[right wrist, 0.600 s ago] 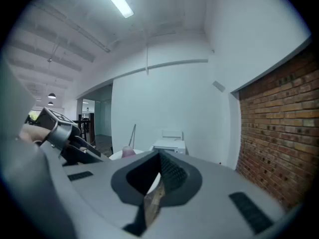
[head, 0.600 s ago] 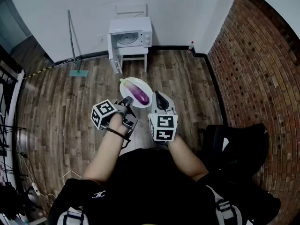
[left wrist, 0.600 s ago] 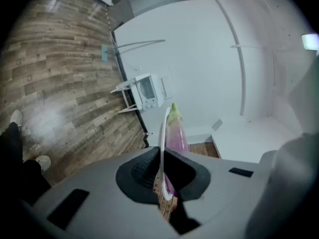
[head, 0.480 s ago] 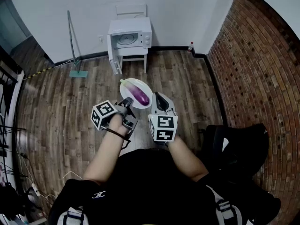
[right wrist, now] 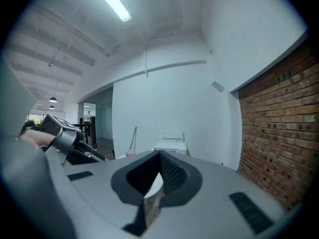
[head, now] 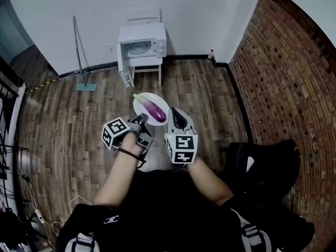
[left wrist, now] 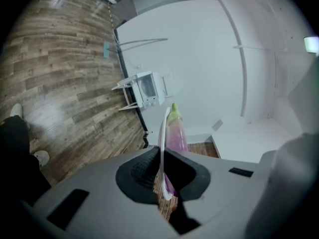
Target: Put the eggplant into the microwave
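Observation:
A purple eggplant (head: 156,111) with a green stem lies on a white plate (head: 143,103), held above the wood floor in front of me. My left gripper (head: 140,120) is shut on the plate's near left rim. My right gripper (head: 175,117) is shut on its right rim. In the left gripper view the plate (left wrist: 162,133) stands edge-on between the jaws, with the eggplant (left wrist: 176,133) behind it. The plate's rim (right wrist: 155,184) shows between the jaws in the right gripper view. The white microwave (head: 142,41) stands ahead by the wall, door swung open to its left.
The microwave rests on a small white stool (head: 147,65). A mop (head: 80,51) leans on the wall to the left. A small bottle (head: 211,54) stands in the corner by the brick wall (head: 283,88). A black bag (head: 262,167) lies at my right, cables (head: 16,193) at the far left.
The whole scene has shifted slightly in the head view. Both grippers still hold the plate with the eggplant, and it sits a little lower in the picture.

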